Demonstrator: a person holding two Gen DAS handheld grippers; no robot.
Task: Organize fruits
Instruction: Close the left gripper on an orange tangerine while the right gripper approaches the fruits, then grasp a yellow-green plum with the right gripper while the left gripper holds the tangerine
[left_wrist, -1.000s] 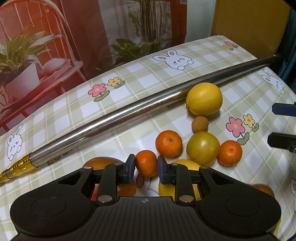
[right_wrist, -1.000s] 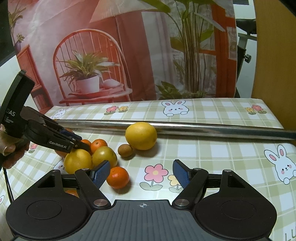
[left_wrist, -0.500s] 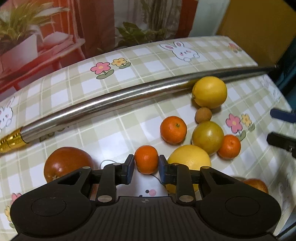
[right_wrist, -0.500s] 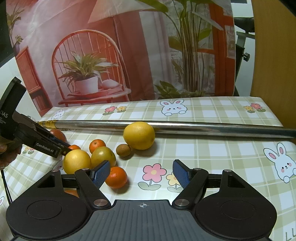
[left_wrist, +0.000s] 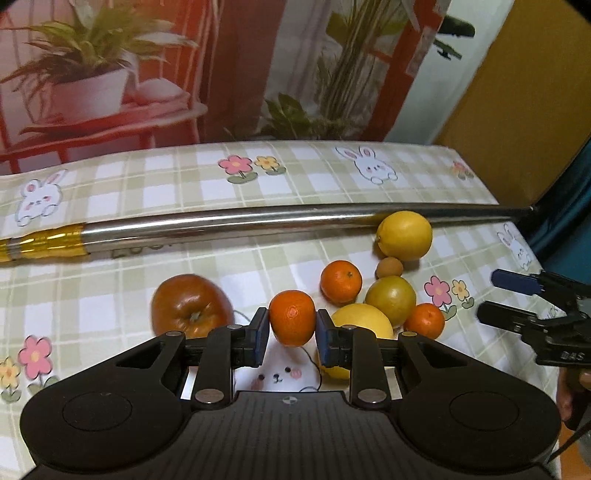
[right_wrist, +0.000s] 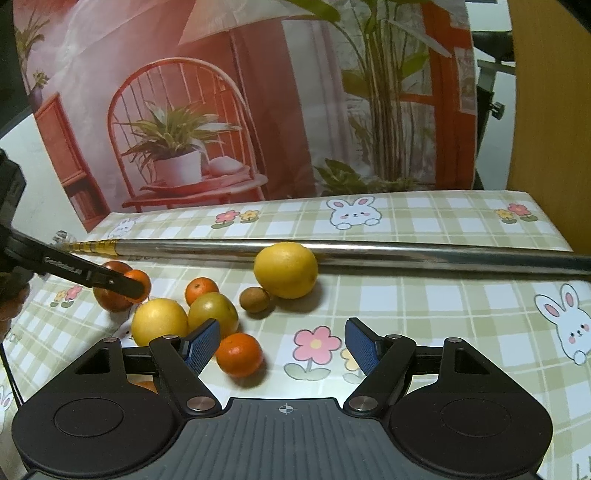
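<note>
My left gripper (left_wrist: 291, 334) is shut on a small orange tangerine (left_wrist: 291, 322) and holds it above the checked tablecloth; it also shows in the right wrist view (right_wrist: 138, 284). Behind it lies a red apple (left_wrist: 190, 304). To the right sit a yellow citrus (left_wrist: 364, 318), a greenish fruit (left_wrist: 390, 300), two more tangerines (left_wrist: 340, 281) (left_wrist: 424, 320), a small brown fruit (left_wrist: 389, 267) and a big lemon (left_wrist: 404, 234). My right gripper (right_wrist: 281, 341) is open and empty, with a tangerine (right_wrist: 239, 353) just beside its left finger.
A long steel pole (left_wrist: 258, 223) with a gold end lies across the table behind the fruit; it also shows in the right wrist view (right_wrist: 406, 253). A printed backdrop stands behind the table. The table's right edge drops off near the lemon.
My left gripper has lifted the tangerine and drawn back to the left, so the apple now shows fully. The right gripper has hardly moved.
</note>
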